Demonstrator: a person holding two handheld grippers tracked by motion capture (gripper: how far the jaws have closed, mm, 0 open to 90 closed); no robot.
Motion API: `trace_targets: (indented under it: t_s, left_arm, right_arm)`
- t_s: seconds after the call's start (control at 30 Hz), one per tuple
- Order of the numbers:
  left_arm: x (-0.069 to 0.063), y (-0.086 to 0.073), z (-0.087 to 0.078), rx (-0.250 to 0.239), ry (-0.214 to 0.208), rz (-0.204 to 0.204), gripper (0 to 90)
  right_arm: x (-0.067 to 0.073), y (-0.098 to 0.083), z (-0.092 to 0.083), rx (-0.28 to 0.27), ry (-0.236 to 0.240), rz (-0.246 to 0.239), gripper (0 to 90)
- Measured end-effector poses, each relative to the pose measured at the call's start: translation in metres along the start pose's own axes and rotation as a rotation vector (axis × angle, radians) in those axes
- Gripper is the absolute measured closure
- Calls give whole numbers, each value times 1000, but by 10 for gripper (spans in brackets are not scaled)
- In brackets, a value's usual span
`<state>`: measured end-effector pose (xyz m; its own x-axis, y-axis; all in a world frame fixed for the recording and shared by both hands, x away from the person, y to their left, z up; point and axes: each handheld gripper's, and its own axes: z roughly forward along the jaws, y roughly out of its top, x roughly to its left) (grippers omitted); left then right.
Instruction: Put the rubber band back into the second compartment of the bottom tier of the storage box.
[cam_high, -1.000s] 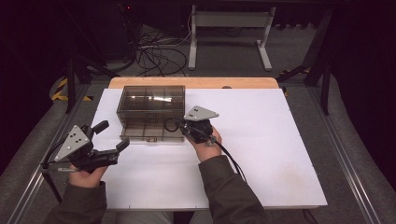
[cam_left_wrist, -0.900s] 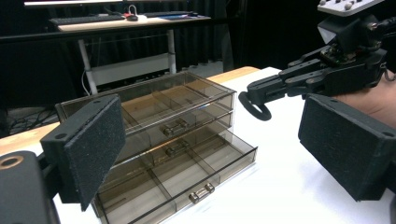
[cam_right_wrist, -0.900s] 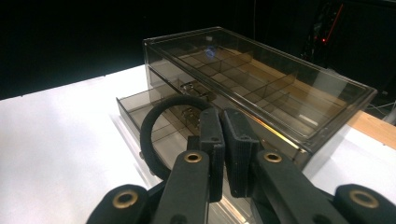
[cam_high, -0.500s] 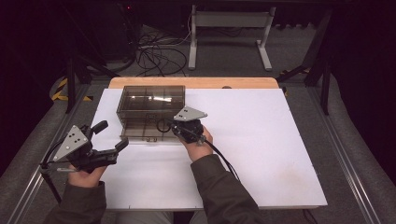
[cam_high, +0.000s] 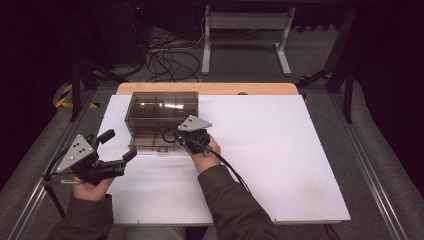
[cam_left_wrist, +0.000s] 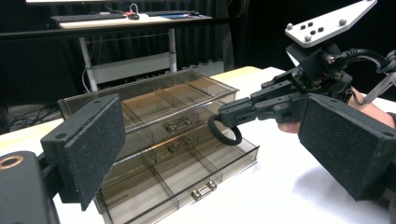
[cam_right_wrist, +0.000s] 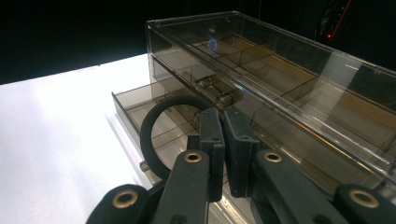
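A smoky clear drawer box (cam_high: 161, 107) stands at the table's back left, its lower drawer (cam_high: 147, 141) pulled out toward me. My right gripper (cam_high: 176, 136) is shut on a black rubber ring (cam_high: 168, 135) and holds it just above the open drawer's right part. In the right gripper view the ring (cam_right_wrist: 152, 128) hangs to the left of the closed jaws (cam_right_wrist: 223, 135), over the drawer's compartments (cam_right_wrist: 135, 100). My left gripper (cam_high: 119, 146) stands open and empty to the left of the drawer's front. Its view shows the ring (cam_left_wrist: 224, 135), the right gripper (cam_left_wrist: 236, 112) and the drawer (cam_left_wrist: 187, 172).
The white tabletop (cam_high: 280, 150) stretches right and toward me from the box. A wooden strip (cam_high: 250, 88) runs along its far edge. Cables (cam_high: 170, 55) and a desk frame (cam_high: 245, 30) lie on the floor beyond. The right gripper's cable (cam_high: 227, 167) trails over the forearm.
My right gripper has moved left with the ring, from beside the box to over the open drawer. The left gripper has stayed put.
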<state>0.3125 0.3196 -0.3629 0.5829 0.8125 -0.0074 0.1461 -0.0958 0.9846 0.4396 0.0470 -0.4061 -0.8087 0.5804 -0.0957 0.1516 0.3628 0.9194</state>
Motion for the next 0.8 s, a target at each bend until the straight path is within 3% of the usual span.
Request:
trace_targets:
  t_s: [0.27,0.8]
  left_arm:
    - [0,0,0,-1,1,-2,83]
    - [2,-1,0,-1,2,3,84]
  right_arm:
    - [4,-4,10,2,-13,-22,877]
    - [12,-14,27,-8,-94,-66,875]
